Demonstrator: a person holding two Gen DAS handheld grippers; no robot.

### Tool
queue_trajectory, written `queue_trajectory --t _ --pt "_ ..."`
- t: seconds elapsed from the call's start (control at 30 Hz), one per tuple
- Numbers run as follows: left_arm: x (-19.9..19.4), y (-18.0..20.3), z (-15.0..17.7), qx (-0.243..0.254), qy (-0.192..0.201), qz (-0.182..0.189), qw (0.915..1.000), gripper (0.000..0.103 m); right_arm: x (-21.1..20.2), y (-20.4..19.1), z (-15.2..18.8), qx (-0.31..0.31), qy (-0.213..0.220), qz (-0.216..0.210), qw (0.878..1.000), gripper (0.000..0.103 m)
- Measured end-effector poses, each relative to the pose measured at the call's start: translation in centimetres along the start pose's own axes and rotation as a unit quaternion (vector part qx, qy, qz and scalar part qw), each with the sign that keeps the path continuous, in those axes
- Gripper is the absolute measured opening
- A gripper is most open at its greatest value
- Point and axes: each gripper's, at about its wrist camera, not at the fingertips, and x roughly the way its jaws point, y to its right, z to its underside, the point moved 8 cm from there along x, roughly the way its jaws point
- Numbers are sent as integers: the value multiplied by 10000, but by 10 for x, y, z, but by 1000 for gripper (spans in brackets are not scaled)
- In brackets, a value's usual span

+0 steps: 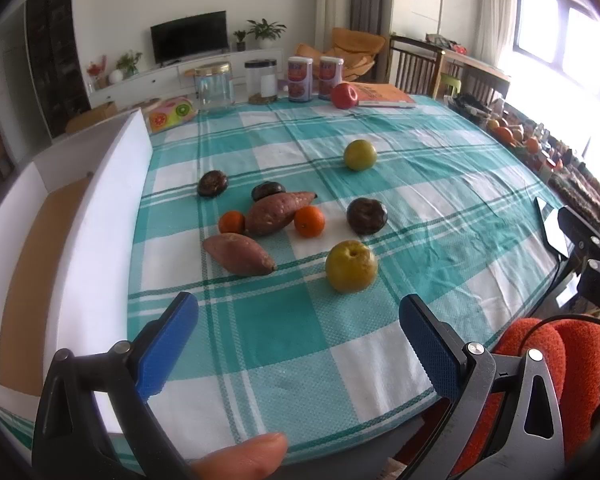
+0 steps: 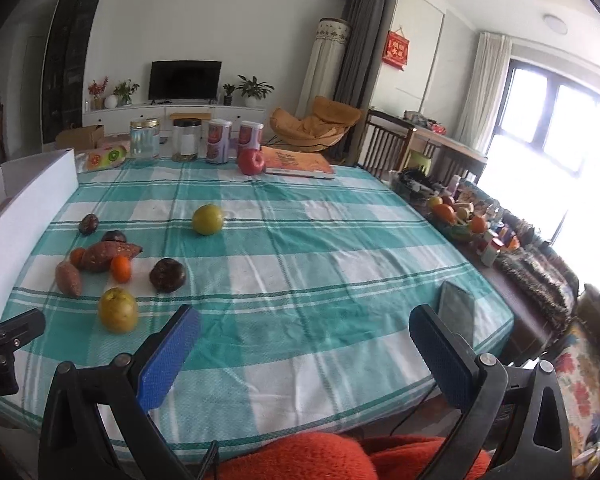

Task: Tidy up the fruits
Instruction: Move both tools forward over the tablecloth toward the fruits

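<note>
On the teal checked tablecloth (image 1: 284, 320) lie two sweet potatoes (image 1: 239, 254), two small oranges (image 1: 309, 221), three dark round fruits (image 1: 367, 216) and two yellow-green pears (image 1: 351, 266), one farther back (image 1: 360, 155). A red apple (image 1: 344, 96) sits at the far edge. A white box (image 1: 96, 216) with a brown floor stands at the left. My left gripper (image 1: 298, 312) is open and empty, just short of the near pear. My right gripper (image 2: 306, 326) is open and empty over the cloth, right of the near pear (image 2: 118, 310) and the fruit cluster (image 2: 100, 258).
Two glass jars (image 1: 214, 88) and two cans (image 1: 300, 80) line the far edge beside an orange book (image 1: 384, 94). A phone (image 2: 456, 312) lies near the right front edge. A side table at the right holds a fruit basket (image 2: 452, 216) and clutter.
</note>
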Motion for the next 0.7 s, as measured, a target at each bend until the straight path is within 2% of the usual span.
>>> queue_trajectory --t 0.07,0.13,0.17,0.27,0.33,0.53,0.7 --pt "1 0 -1 -24 -28 19 10000 101 6 -2 0 -647 -453 109 9968 103" --pt "3 2 0 -41 -77 60 9999 101 11 -14 10 -1122 -712 -46 9911 103" --pt "3 4 1 -38 -95 84 9999 101 12 -19 16 -1061 -728 -263 9913 103" --pt "2 6 2 10 -115 86 9999 101 17 -39 31 -197 -726 -1283 9889 103" --pt "3 4 3 3 -131 57 9999 101 21 -54 38 186 -668 -1668 9835 103" --pt "11 -9 6 -134 -226 -43 9996 101 17 -87 45 366 -269 -2007 9786 103" --pt "24 -14 16 -162 -404 -116 9990 101 16 -93 42 519 -209 -2129 9755 103"
